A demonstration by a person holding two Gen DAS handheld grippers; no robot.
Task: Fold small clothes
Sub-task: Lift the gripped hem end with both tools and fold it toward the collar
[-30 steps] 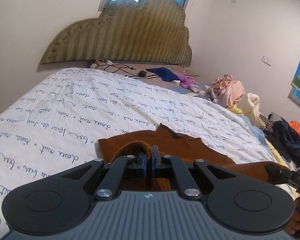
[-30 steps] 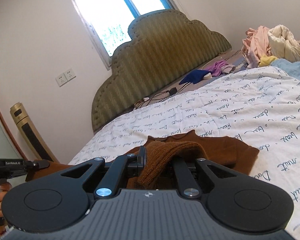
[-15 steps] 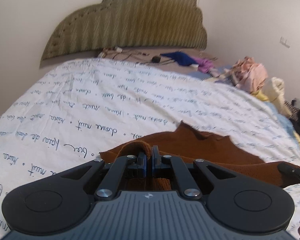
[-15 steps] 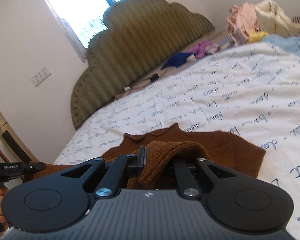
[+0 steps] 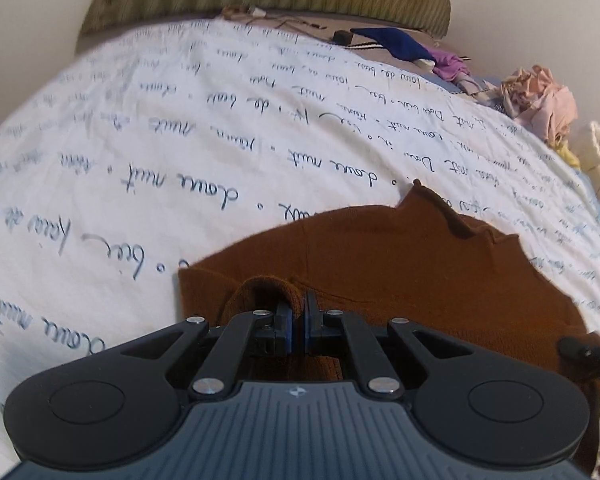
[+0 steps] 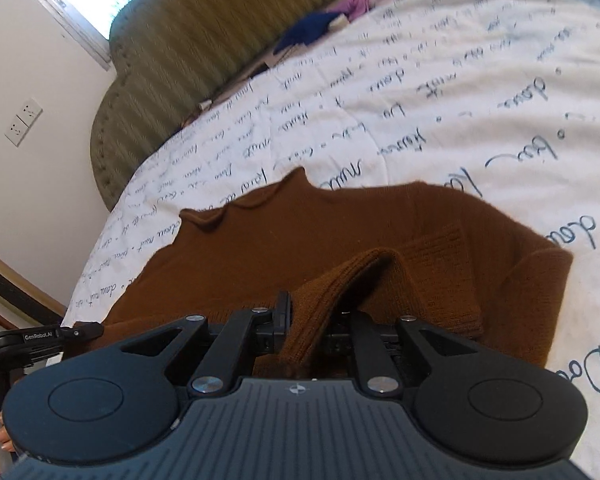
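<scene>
Left gripper (image 5: 299,320) jaws pinching folded edge of brown knit sweater (image 5: 420,272); right gripper (image 6: 312,316) jaws just easing apart, ribbed fold bunching between them. Sweater lying flat beyond jaws on script-printed bedsheet (image 5: 140,160).

1. Brown knit sweater (image 5: 412,264): spread flat on the bed (image 5: 140,168), neckline pointing toward the headboard.
2. Ribbed edge lifted and folded over the body at its near side.
</scene>
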